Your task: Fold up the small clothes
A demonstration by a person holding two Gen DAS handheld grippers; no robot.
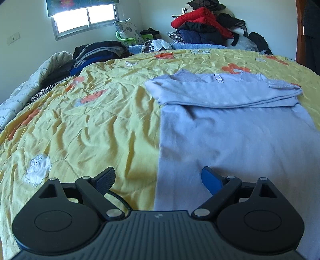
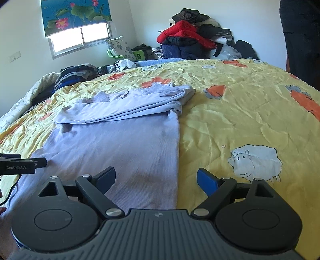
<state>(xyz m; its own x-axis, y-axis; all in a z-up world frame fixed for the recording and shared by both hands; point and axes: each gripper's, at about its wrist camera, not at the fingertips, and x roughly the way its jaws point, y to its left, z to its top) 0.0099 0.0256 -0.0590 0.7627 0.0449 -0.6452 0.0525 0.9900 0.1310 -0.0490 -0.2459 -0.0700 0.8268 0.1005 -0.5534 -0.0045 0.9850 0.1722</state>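
A pale lilac garment (image 1: 236,132) is laid flat on the yellow patterned bedspread (image 1: 90,124), its upper part folded down over the body. The left gripper (image 1: 158,179) is held wide open over the garment's left hem edge, nothing being gripped. The right gripper (image 2: 156,178) is likewise spread wide and empty above the right hem edge. Only in the right wrist view are the left gripper's side, a printed sheep (image 2: 256,160) and the lotus blind (image 2: 76,16) seen in full. A heap of clothes (image 1: 202,26) is piled beyond the bed.
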